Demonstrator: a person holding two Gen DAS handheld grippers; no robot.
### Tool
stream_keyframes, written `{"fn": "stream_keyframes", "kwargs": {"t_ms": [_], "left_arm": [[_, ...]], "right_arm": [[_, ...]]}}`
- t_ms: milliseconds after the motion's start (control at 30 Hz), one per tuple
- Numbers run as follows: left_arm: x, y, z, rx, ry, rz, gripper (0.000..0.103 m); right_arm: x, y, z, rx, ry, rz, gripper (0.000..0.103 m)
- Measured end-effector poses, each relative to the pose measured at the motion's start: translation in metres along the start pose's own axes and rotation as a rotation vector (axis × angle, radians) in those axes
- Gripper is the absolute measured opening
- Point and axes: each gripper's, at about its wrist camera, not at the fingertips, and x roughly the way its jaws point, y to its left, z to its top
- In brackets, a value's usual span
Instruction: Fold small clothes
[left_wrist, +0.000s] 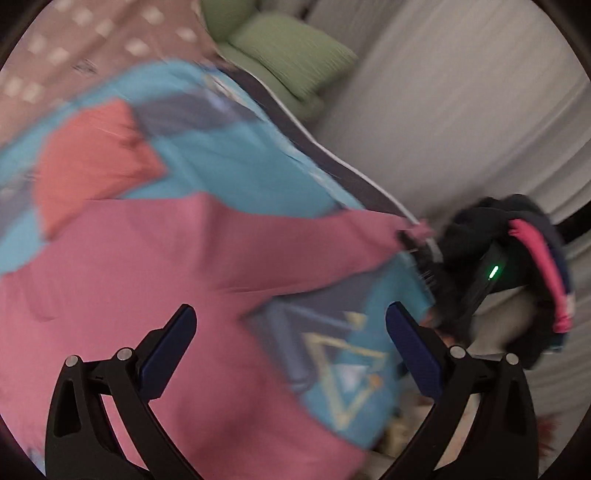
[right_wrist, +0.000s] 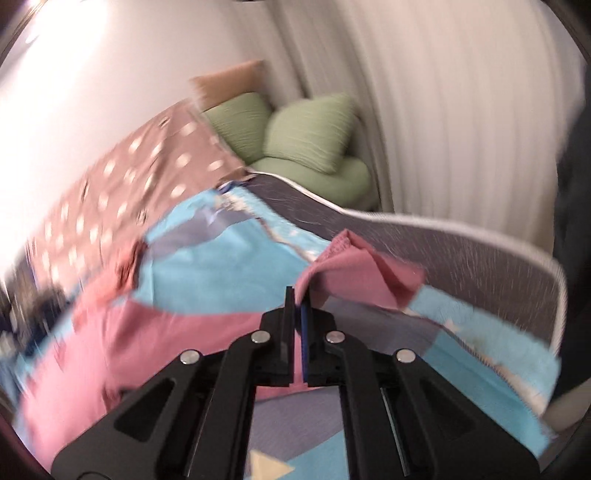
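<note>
- Lying on the bed (right_wrist: 498, 258) is a pink cloth (left_wrist: 147, 266), spread out over a blue patterned cover (left_wrist: 229, 170).
- One corner of the pink cloth is pulled up and out to the side, so the cloth is stretched from that corner.
- The right gripper (right_wrist: 298, 295) is pinched tight on that corner. Its two black fingers (right_wrist: 286, 314) sit pressed together with pink cloth sticking out between them and bunching up just past the tips.
- From the left wrist view, the right gripper shows as a dark shape with a small green light, at the far tip of the pink cloth, near the edge of the bed.
- The left gripper (left_wrist: 291, 332) is wide open. Its two blue pads (left_wrist: 170, 343) stand far apart, and nothing is between them.
- The left gripper hangs above the pink cloth and the blue cover. I cannot tell if it touches them.
- The blue cover has grey patches and a yellow triangle (left_wrist: 347, 376) drawn on it.
- A brown blanket with white spots (right_wrist: 122, 192) lies farther back on the bed.
- Green pillows (right_wrist: 306, 136) sit at the far end, next to a pale curtain (right_wrist: 443, 110).
- Both pictures are blurry.
</note>
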Motion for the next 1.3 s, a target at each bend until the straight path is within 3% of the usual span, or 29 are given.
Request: {"fn": "stream_keyframes", "kwargs": {"t_ms": [100, 200, 300, 333, 500, 667, 767, 933, 1133, 1300], "left_arm": [[0.039, -0.021, 0.026, 0.027, 0.070, -0.096, 0.102], [0.067, -0.035, 0.033, 0.040, 0.148, -0.160, 0.102], [0.070, -0.019, 0.025, -0.042, 0.173, -0.294, 0.102], [0.070, -0.011, 0.022, -0.066, 0.185, -0.305, 0.102], [0.062, 0.042, -0.003, -0.144, 0.134, -0.226, 0.102], [0.066, 0.100, -0.030, -0.345, 0.132, -0.344, 0.102], [0.072, 0.116, -0.041, -0.400, 0.131, -0.349, 0.102], [0.070, 0.112, -0.044, -0.397, 0.118, -0.388, 0.102], [0.081, 0.099, -0.047, -0.371, 0.172, -0.404, 0.102], [0.071, 0.108, -0.053, -0.361, 0.116, -0.360, 0.102]], "right_arm": [[-0.008, 0.038, -0.009, -0.129, -0.025, 0.011, 0.002], [-0.015, 0.070, -0.021, -0.240, -0.049, 0.028, 0.002], [-0.021, 0.105, -0.040, -0.418, -0.059, 0.043, 0.002], [-0.027, 0.116, -0.048, -0.481, -0.062, 0.037, 0.002], [-0.033, 0.181, -0.095, -0.863, -0.093, -0.042, 0.002], [-0.029, 0.220, -0.148, -1.180, -0.092, -0.070, 0.002], [-0.027, 0.233, -0.173, -1.340, -0.115, -0.104, 0.002], [-0.019, 0.238, -0.195, -1.562, -0.152, -0.184, 0.002], [-0.030, 0.250, -0.220, -1.883, -0.260, -0.268, 0.002], [-0.030, 0.241, -0.214, -1.956, -0.279, -0.289, 0.002]]}}
